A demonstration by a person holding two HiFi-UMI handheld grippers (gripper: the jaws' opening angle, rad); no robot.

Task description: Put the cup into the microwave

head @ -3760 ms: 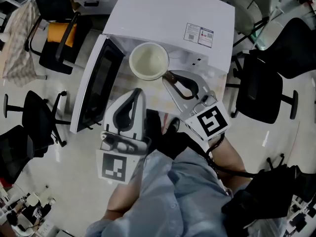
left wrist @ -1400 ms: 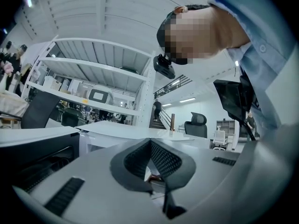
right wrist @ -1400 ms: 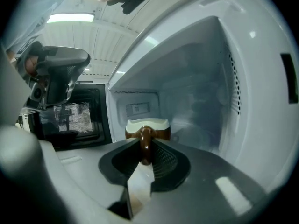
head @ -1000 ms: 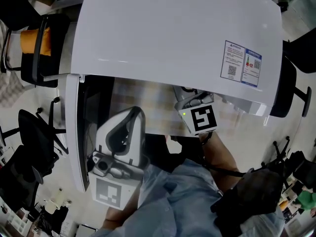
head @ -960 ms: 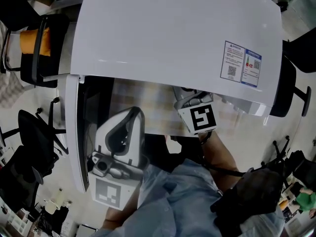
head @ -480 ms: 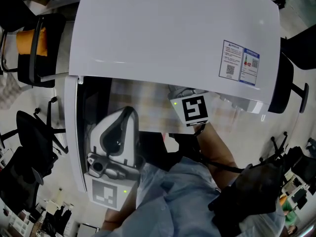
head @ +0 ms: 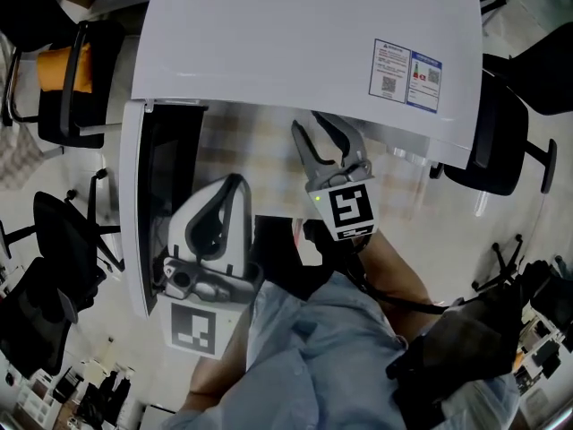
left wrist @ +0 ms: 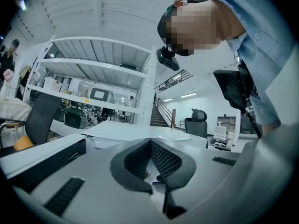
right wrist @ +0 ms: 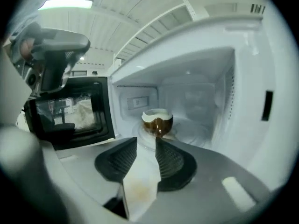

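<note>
The right hand-held gripper reaches forward and slightly downward from a bare forearm. Its jaws stand apart (they have just been opening) with nothing gripped between them. The left hand-held gripper is held lower and closer to the body, pointing roughly level, its jaws closed tip to tip and empty. A light-blue shirt covers the torso between the arms.

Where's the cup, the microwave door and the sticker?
cup (right wrist: 157,124): right gripper view, on its brown side.
door (right wrist: 70,108): right gripper view, on its dark window.
sticker (head: 405,68): head view, on its middle.
</note>
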